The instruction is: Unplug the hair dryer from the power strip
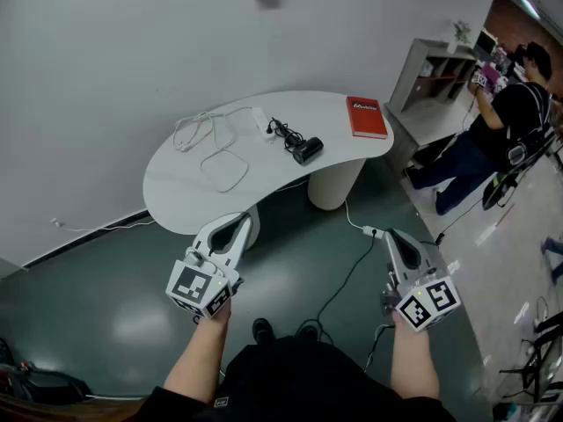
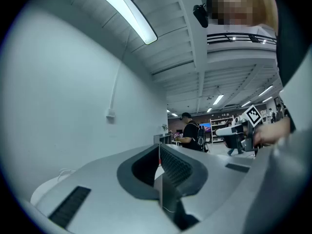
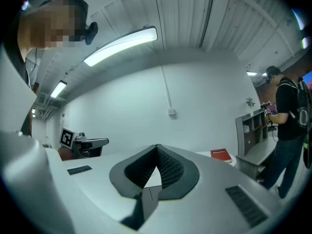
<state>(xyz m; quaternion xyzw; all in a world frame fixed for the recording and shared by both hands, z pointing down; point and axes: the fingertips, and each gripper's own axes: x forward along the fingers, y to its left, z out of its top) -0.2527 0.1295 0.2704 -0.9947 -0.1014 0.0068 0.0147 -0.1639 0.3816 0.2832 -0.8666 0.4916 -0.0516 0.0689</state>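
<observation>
Both grippers are level and short of the table's [image 1: 176,202] near edge, nothing engaged yet. Left gripper [image 1: 241,221] is clenched on nothing. Right gripper [image 1: 392,236] is the same: jaws together, empty.

The black hair dryer [image 1: 306,150] lies mid-table toward the far edge, its cord [image 1: 282,131] bunched just beside it. The cord runs to the white power strip [image 1: 260,120], which sits nearer the table's back edge. The plug is too small for me to make out from here. Loose white cable loops [image 1: 211,148] lie on the table's left half.

How I'd do it:
- Open both sets of jaws before reaching in.
- Pin the strip to the table with the left gripper. It looks light and will likely lift or slide otherwise.
- Take the plug body with the right gripper, not the cord.
- Pull straight out along the prongs, no twist.
- Bring the left in over the loops so it doesn't snag them.
</observation>
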